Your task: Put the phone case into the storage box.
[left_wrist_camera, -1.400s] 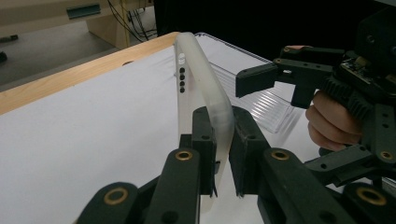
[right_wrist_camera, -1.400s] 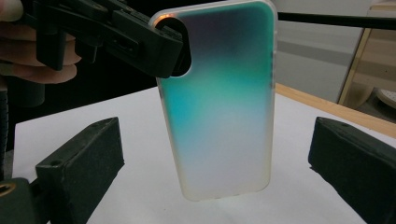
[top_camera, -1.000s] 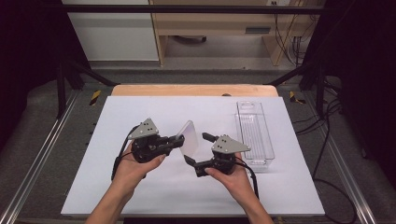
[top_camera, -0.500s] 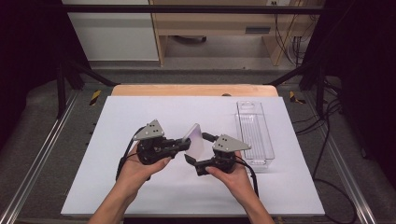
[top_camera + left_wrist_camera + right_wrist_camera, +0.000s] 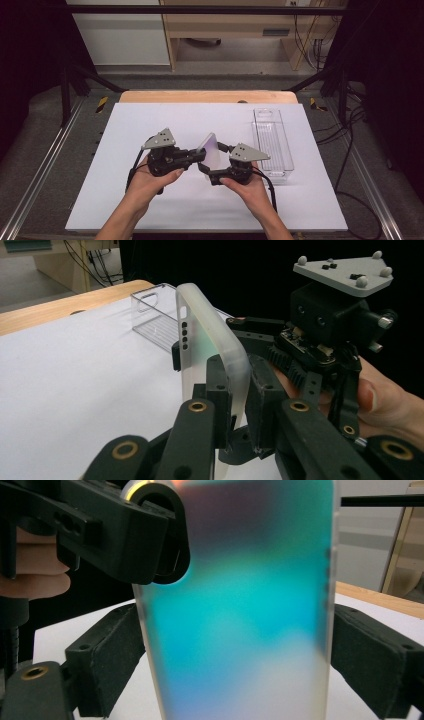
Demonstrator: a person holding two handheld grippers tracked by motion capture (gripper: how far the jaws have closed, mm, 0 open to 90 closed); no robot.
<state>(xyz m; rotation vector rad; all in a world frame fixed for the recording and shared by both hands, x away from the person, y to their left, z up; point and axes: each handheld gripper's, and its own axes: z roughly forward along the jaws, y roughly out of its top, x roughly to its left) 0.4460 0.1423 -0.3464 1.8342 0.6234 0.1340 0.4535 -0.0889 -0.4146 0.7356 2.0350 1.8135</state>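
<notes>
A frosted translucent phone case (image 5: 210, 150) stands on edge just above the white sheet (image 5: 150, 125). My left gripper (image 5: 200, 156) is shut on the case's (image 5: 210, 340) thin side wall, one pad on each face of it (image 5: 239, 390). My right gripper (image 5: 212, 161) comes in from the other side, grey plate (image 5: 345, 270) on top. Its jaws have just been closing on the case (image 5: 240, 630), and its pads (image 5: 110, 660) now touch both long edges (image 5: 235, 665). A left finger (image 5: 150, 540) covers the case's upper corner.
A clear plastic tray (image 5: 272, 142) lies lengthwise on the sheet to the right of my hands, seen beyond the case as a tray (image 5: 155, 315). The wooden table edge (image 5: 200, 96) runs along the far side. Dark frame rails border the sheet.
The case has turned and shifted slightly right, in between the right gripper's jaws. Those jaws have narrowed onto its edges. Both hands stay where they were.
</notes>
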